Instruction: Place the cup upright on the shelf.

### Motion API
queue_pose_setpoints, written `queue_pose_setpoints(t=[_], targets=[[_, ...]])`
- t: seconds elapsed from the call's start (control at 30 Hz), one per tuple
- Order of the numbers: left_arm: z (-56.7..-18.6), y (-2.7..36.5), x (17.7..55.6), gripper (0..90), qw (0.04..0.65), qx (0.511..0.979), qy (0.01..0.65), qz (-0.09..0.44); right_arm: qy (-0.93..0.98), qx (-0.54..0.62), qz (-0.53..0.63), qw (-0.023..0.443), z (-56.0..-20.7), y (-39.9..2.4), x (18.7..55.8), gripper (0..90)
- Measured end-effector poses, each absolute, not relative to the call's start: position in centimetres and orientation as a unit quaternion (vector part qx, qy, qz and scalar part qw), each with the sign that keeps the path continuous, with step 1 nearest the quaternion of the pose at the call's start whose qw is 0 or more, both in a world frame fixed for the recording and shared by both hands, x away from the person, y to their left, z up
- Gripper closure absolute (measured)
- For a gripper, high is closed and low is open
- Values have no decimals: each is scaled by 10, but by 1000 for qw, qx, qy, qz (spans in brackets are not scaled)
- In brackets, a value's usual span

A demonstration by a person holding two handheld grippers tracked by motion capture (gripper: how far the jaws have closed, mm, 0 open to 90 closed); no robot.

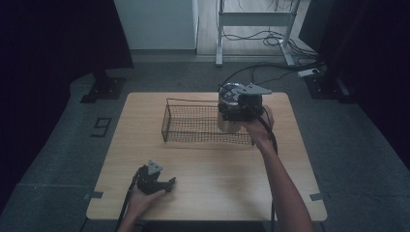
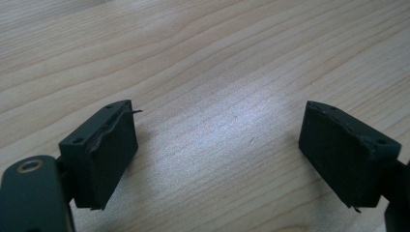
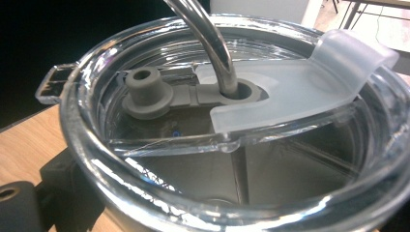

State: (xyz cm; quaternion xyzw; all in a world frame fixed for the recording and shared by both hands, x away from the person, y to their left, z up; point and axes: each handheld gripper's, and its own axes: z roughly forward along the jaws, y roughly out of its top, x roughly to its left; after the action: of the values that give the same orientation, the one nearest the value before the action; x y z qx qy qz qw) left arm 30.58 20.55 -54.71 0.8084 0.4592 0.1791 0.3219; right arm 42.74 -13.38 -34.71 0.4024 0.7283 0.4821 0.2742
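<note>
Black fingers (image 3: pixel 63 181) of the right gripper (image 1: pixel 231 114) clasp a steel tumbler with clear plastic lid (image 3: pixel 232 121) at the black wire basket (image 1: pixel 193 123); likely heavy and slick, best gripped round its body. Left gripper (image 2: pixel 217 154) rests unclenched, empty, on the wooden table (image 2: pixel 203 58).
</note>
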Motion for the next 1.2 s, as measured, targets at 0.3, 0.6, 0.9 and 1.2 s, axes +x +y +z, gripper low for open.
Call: queue_pose_setpoints(t=[0.3,0.6,0.9,1.2], targets=[[-547,206,306,135,322,809,459,179,729,412,476,271,-349,-130,441,37],[-547,206,306,134,322,810,457,179,725,423,470,272,-350,-130,456,38],[-547,206,306,134,322,810,457,179,731,422,462,272,-359,-125,470,37],[-547,205,307,134,322,809,457,179,730,431,456,270,-374,-126,479,37]])
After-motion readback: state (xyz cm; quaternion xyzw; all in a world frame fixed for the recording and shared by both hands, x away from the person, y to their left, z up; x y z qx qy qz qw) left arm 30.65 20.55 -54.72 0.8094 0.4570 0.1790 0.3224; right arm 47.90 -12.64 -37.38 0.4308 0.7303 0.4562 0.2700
